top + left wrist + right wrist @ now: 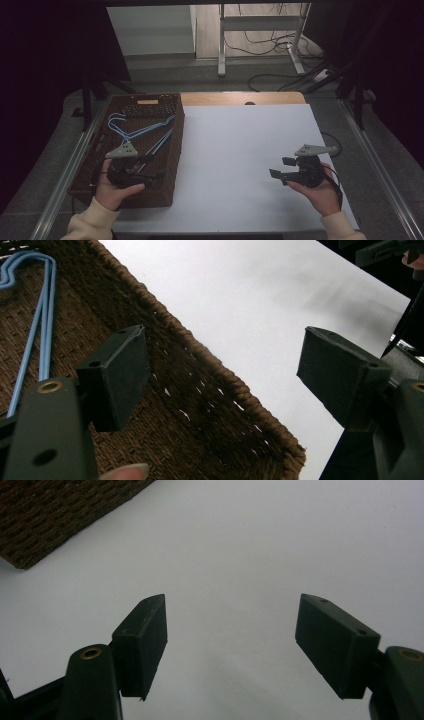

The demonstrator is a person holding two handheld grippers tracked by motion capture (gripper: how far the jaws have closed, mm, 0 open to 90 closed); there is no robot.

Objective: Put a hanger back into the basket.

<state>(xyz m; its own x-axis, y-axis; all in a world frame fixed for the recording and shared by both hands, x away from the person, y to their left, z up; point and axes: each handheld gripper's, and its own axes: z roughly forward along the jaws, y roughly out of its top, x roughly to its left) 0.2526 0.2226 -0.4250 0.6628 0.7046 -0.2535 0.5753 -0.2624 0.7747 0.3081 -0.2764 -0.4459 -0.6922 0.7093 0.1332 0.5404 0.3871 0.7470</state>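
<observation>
- Two black two-jaw grippers are held over a table covered by a white sheet [240,150], one in each hand of a person in cream sleeves.
- At the left side of the table a dark brown woven rectangular basket [172,165] is set, its long side running from near to far.
- Several light blue wire hangers [137,131] are seen lying inside the basket, towards its far half, with their hooks pointing to the far left.
- The left gripper [150,167] is held above the near part of the basket, just near of the hangers, and nothing is touched by it.
- Its jaws are spread wide apart with nothing between them; in the left gripper view the basket's right rim [220,370] is seen running between them, with the hangers [42,315] off to the left.
- The right gripper [280,169] is held over the bare white sheet at the near right, well apart from the basket, with its jaws pointing left.
- Its jaws are likewise released and empty; in the right gripper view the white sheet [240,555] is seen between them, and a corner of the basket [50,515] at the upper left.
</observation>
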